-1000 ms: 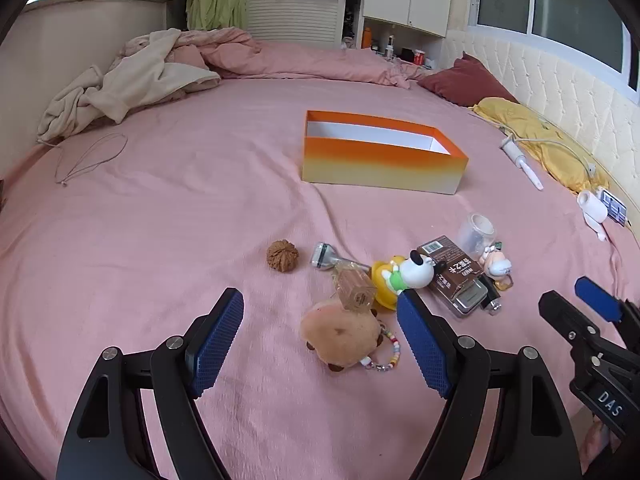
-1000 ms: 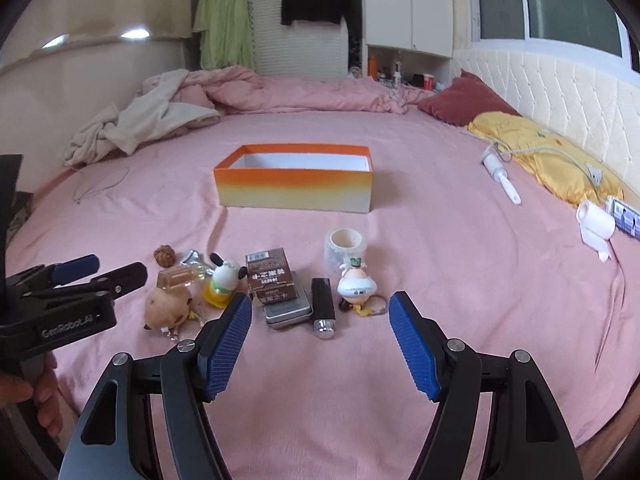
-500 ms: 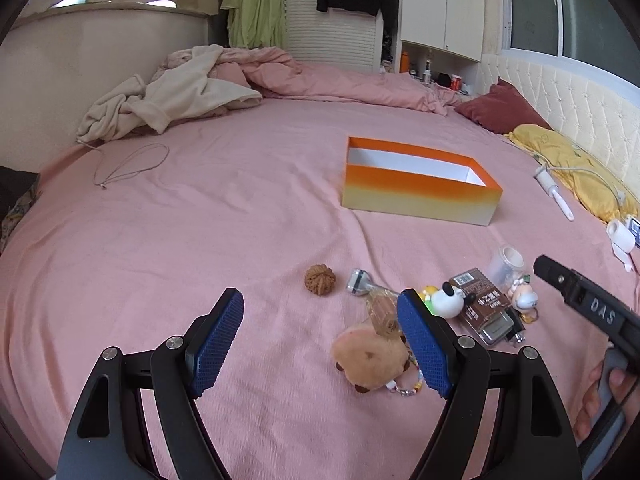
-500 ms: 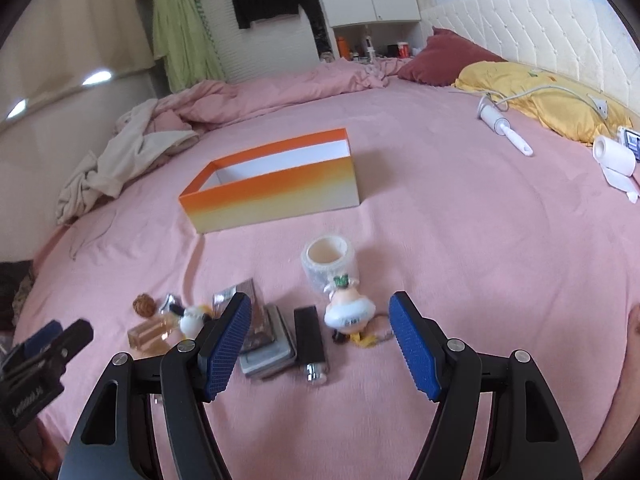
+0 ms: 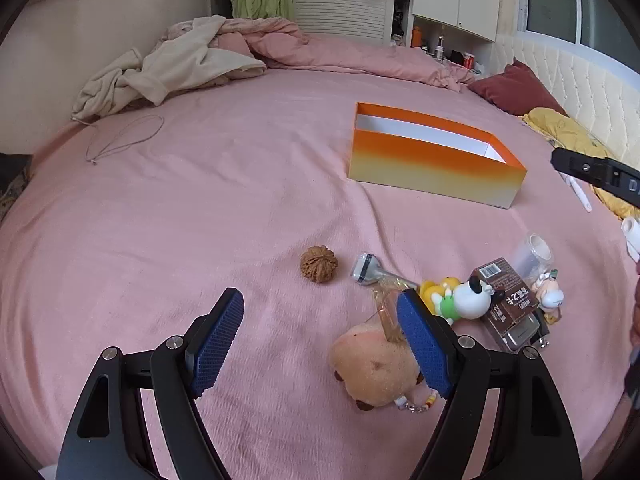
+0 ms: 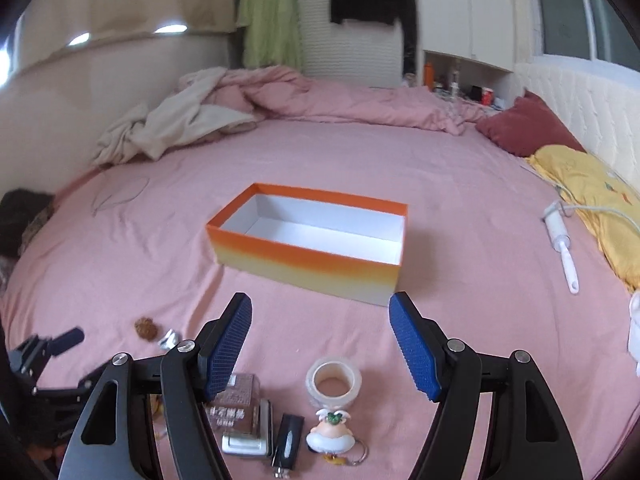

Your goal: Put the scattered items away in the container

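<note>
An empty orange box with a white inside (image 5: 434,164) (image 6: 316,246) stands on the pink bed. Small items lie scattered in front of it: a walnut (image 5: 319,263) (image 6: 146,327), a razor (image 5: 370,271), a tan plush toy (image 5: 374,366), a cow figure (image 5: 466,294), a brown carton (image 5: 506,294) (image 6: 234,402), a tape roll (image 6: 334,384), a black lighter (image 6: 289,438) and a small doll keychain (image 6: 331,434). My left gripper (image 5: 320,344) is open and empty, just above the bed by the plush toy. My right gripper (image 6: 322,346) is open and empty, above the tape roll.
Crumpled bedding and a beige cloth (image 5: 172,68) lie at the back left. A thin cord loop (image 5: 124,140) lies on the left. A dark red pillow (image 6: 528,128), a yellow cloth (image 6: 588,188) and a white lint roller (image 6: 562,246) lie on the right.
Both grippers moved forward and up. The right wrist view now looks down into the box, with the items closer beneath it. The left gripper shifted left of the plush toy. Both stayed open.
</note>
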Available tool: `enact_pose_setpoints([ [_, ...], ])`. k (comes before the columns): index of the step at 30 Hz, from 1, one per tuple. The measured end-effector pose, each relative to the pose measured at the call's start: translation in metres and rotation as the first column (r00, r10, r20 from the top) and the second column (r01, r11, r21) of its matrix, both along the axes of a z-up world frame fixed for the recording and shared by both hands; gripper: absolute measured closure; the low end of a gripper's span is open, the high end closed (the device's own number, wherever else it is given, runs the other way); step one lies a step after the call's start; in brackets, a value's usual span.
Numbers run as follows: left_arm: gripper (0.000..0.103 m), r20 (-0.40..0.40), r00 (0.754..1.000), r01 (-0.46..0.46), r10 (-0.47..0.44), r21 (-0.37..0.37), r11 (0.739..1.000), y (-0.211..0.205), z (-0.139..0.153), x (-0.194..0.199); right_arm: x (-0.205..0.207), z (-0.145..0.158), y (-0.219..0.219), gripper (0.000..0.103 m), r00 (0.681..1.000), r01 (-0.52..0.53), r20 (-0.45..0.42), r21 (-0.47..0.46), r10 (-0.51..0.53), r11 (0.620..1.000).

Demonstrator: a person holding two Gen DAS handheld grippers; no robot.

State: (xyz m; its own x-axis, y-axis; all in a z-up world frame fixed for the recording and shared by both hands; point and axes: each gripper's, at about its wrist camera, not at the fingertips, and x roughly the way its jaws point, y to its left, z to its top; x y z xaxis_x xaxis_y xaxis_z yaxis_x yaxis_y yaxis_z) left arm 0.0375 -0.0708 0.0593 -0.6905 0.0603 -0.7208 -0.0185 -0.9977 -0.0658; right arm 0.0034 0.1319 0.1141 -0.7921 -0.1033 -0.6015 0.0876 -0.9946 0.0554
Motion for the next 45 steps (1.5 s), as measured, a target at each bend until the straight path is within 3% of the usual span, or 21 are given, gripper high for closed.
enact_pose_setpoints([
  [5, 0.024, 0.01, 1.0, 0.01, -0.011, 0.036, 0.999, -0.006, -0.003, -0.002, 0.005, -0.02, 0.014, 0.032, 0.978, 0.206, -0.028, -0.067, -0.208, 0.976],
  [10, 0.024, -0.025, 0.996, 0.086, -0.084, 0.105, 0.991, -0.002, 0.004, 0.005, 0.045, -0.072, 0.04, 0.032, 0.938, 0.346, 0.034, -0.09, -0.344, 0.934],
  [12, 0.024, -0.032, 0.992, 0.128, -0.126, 0.087, 0.988, 0.008, 0.006, 0.008, 0.048, -0.088, 0.05, 0.032, 0.941, 0.337, 0.078, -0.122, -0.329, 0.934],
  [15, 0.024, -0.01, 0.986, 0.168, -0.168, 0.042, 0.985, 0.024, 0.001, 0.006, 0.05, -0.087, 0.06, 0.032, 0.952, 0.306, 0.08, -0.198, -0.296, 0.931],
  [23, 0.024, 0.023, 0.987, 0.158, -0.159, 0.029, 0.987, 0.026, -0.006, 0.001, 0.038, -0.081, 0.028, 0.032, 0.981, 0.182, 0.086, -0.132, -0.172, 0.974],
  [24, 0.026, 0.025, 0.988, 0.152, -0.153, 0.036, 0.988, 0.024, -0.006, 0.001, 0.033, -0.082, 0.024, 0.032, 0.981, 0.178, 0.104, -0.114, -0.167, 0.977],
  [25, 0.033, 0.026, 0.989, 0.147, -0.148, 0.044, 0.988, 0.022, -0.006, 0.001, 0.028, -0.082, 0.021, 0.032, 0.979, 0.174, 0.122, -0.096, -0.162, 0.98],
  [28, 0.038, 0.041, 0.989, 0.138, -0.14, 0.059, 0.989, 0.019, -0.008, -0.001, 0.016, -0.084, 0.013, 0.04, 0.977, 0.149, 0.163, -0.062, -0.137, 0.987],
  [31, 0.038, 0.045, 0.988, 0.143, -0.146, 0.05, 0.988, 0.02, -0.011, -0.002, 0.003, -0.087, 0.008, 0.04, 0.973, 0.125, 0.2, -0.036, -0.115, 0.992],
  [33, 0.039, 0.038, 0.987, 0.154, -0.156, 0.042, 0.987, 0.022, -0.01, -0.001, -0.003, -0.09, 0.004, 0.049, 0.972, 0.096, 0.219, -0.019, -0.09, 0.995],
  [34, 0.039, 0.035, 0.987, 0.158, -0.16, 0.039, 0.987, 0.024, -0.01, 0.0, -0.004, -0.091, 0.003, 0.058, 0.972, 0.084, 0.223, -0.012, -0.079, 0.996],
  [37, 0.046, 0.047, 0.985, 0.162, -0.165, 0.059, 0.985, 0.023, -0.013, -0.003, 0.002, -0.09, 0.008, 0.059, 0.977, 0.092, 0.197, -0.032, -0.084, 0.995],
  [42, 0.047, 0.055, 0.983, 0.168, -0.175, 0.111, 0.979, 0.021, -0.015, -0.006, 0.019, -0.084, 0.025, 0.059, 0.984, 0.149, 0.12, -0.128, -0.134, 0.981],
  [45, 0.068, 0.081, 0.975, 0.195, -0.207, 0.144, 0.97, 0.024, -0.017, -0.013, 0.028, -0.081, 0.036, 0.059, 0.981, 0.188, 0.074, -0.177, -0.177, 0.966],
])
